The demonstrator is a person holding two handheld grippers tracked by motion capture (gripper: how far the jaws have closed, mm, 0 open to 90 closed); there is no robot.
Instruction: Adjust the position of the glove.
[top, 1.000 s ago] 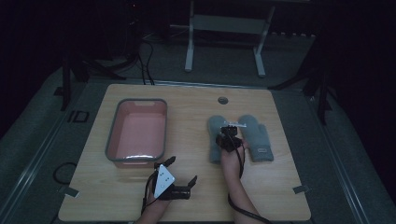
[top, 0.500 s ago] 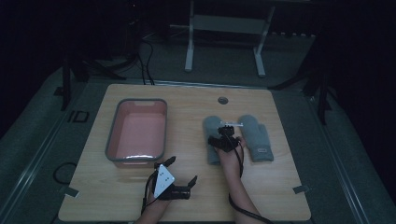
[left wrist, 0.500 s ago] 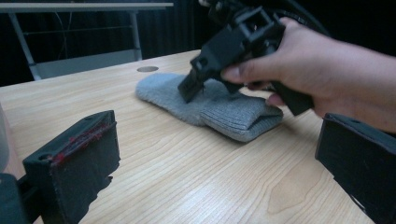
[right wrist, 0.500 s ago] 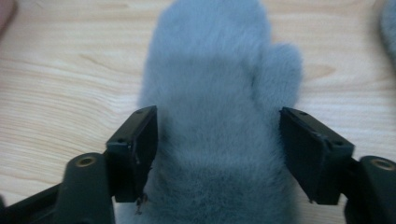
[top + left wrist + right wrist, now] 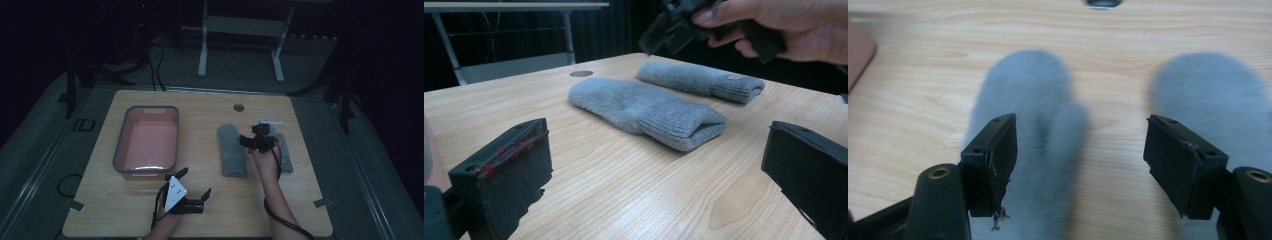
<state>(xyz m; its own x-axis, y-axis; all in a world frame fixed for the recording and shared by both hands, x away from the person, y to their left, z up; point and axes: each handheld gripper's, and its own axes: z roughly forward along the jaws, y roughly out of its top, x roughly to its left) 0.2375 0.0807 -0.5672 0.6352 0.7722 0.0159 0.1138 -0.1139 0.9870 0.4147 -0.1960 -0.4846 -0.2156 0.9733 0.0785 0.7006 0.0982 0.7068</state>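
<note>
Two grey knit mittens lie side by side on the wooden table (image 5: 210,215), the left mitten (image 5: 232,150) (image 5: 644,107) (image 5: 1023,85) and the right mitten (image 5: 286,160) (image 5: 704,80) (image 5: 1208,85). My right gripper (image 5: 256,137) (image 5: 1080,130) hovers above the gap between them. Its jaws have just been opening and stand open, with nothing gripped between them; the left mitten lies blurred beneath. Near the front edge, my left gripper (image 5: 195,182) (image 5: 654,165) rests low with its jaws wide open, facing the mitten cuffs. The right hand and its gripper (image 5: 674,25) show above the mittens.
A pink basin (image 5: 120,150) with a grey rim stands at the table's left. There is a round cable hole (image 5: 238,107) near the far edge. Metal stand legs (image 5: 202,55) and cables lie on the dark floor behind.
The right gripper let go of the left mitten, opened, and lifted up and to the right, over the gap between the mittens. The left gripper stayed put.
</note>
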